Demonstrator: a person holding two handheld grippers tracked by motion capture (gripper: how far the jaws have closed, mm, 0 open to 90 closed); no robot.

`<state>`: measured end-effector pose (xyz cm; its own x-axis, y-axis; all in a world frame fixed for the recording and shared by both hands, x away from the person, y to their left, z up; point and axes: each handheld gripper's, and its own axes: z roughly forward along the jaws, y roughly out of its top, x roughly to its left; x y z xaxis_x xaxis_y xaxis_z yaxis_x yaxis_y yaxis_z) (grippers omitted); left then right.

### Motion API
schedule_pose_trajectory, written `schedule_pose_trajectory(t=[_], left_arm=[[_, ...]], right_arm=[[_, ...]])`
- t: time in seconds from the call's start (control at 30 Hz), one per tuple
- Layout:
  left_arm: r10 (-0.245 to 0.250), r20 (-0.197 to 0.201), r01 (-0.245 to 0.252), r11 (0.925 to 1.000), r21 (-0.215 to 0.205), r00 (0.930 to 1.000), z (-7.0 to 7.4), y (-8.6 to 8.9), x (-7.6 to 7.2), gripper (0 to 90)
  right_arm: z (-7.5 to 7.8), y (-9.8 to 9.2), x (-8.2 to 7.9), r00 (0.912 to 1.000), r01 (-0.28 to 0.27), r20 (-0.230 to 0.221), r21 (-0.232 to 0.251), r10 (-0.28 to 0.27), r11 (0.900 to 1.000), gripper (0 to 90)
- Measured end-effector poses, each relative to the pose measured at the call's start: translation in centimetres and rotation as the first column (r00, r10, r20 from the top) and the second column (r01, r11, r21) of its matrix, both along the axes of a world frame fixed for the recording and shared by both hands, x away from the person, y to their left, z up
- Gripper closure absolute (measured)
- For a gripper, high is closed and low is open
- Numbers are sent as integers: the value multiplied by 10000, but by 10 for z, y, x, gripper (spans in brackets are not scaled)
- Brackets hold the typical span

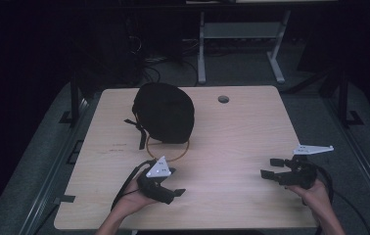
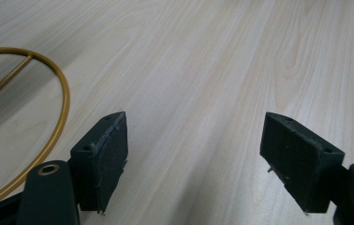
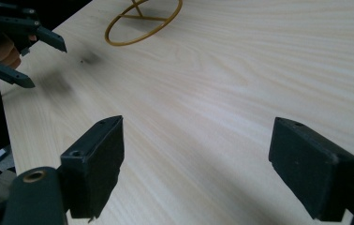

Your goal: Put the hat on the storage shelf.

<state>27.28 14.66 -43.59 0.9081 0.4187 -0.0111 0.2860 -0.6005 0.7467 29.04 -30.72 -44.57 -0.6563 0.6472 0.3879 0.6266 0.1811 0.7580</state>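
A black rounded cap [image 1: 164,111] with a dangling strap sits on a gold wire ring stand [image 1: 170,152] at the middle back of the wooden table [image 1: 242,132]. My left gripper [image 1: 175,182] is held just in front of the ring, open and empty. Along its own jaws the left gripper [image 2: 194,136] stands over bare wood, with the gold ring [image 2: 62,89] at its left. My right gripper [image 1: 269,168] hovers near the right front, its jaws apart and pointing left. The right gripper [image 3: 198,136] holds nothing; beyond it lie the gold ring [image 3: 119,41] and the left gripper [image 3: 34,56].
A round cable hole [image 1: 223,99] is in the table's far right part. A white desk frame [image 1: 277,63] stands on the dark floor behind the table. Black cables trail from both grippers toward the front edge.
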Motion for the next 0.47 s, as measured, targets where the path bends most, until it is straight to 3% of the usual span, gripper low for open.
schedule_pose_trajectory(t=[0.33,0.4,0.47], left_arm=[[141,78,-141,9999,-100,9999,0,-1,-2,234],[70,136,-70,10000,-35,9999,0,-3,-2,235],[23,139,-24,10000,8,9999,0,-4,-2,235]], right_arm=[[-11,-3,-28,9995,212,219,144,-215,9997,175],[-14,-5,-37,9989,268,362,378,-282,9989,175],[-14,-7,-43,9976,324,606,236,-338,9992,175]])
